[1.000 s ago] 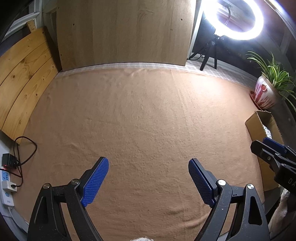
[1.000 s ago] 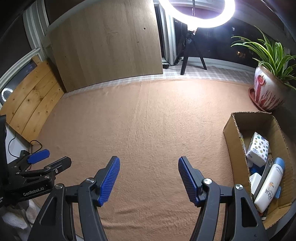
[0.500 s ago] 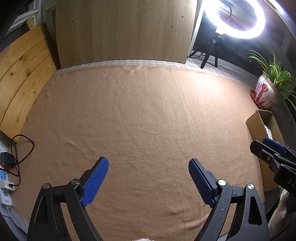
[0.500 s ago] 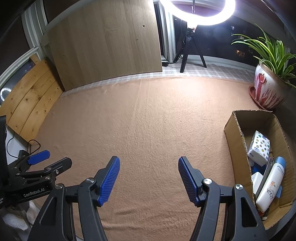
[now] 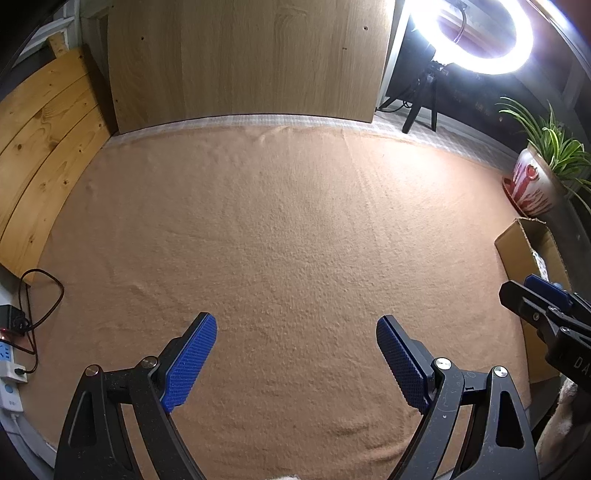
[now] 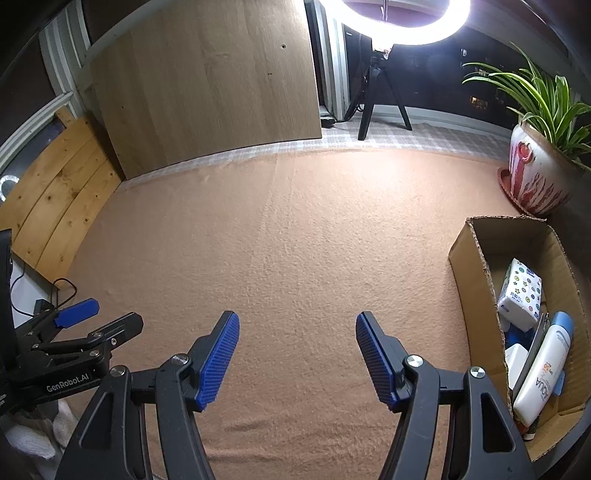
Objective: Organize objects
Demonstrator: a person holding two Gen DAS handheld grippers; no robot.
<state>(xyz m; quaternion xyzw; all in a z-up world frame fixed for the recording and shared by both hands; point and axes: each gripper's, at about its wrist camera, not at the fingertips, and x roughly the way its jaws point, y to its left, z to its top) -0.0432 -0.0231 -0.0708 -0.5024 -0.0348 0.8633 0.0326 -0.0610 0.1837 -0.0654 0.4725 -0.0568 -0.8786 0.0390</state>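
Left gripper [image 5: 295, 328]: lower centre of the left wrist view; blue ribbed pads stand wide apart with only bare cloth between them, holding nothing.
Right gripper [image 6: 297, 323]: lower centre of the right wrist view; jaws parted, somewhat narrower than the left pair, nothing between the pads.
Cloth [image 6: 295, 240]: tan, nubbly cover filling the middle of both views; a faint crease runs up from centre.
Cardboard box [image 6: 476, 280]: right edge of the right wrist view, resting on the cloth with its top open; in the left wrist view only its near wall shows at the right edge.
Tissue pack [image 6: 521, 295]: white with coloured dots, inside the box, toward its upper end.
Sunscreen bottle [image 6: 543, 365]: white with a light blue cap, inside the box, lying lengthwise below the tissue pack; other small items beside it are too hidden to name.
Potted plant [image 6: 535, 173]: upper right, white pot with red marks, just beyond the box.
Ring light [image 5: 476, 33]: top right, lit, on a black tripod.
Wooden board [image 5: 243, 55]: top centre, upright behind the cloth.
Power strip [image 5: 9, 373]: lower left edge, cables plugged in.
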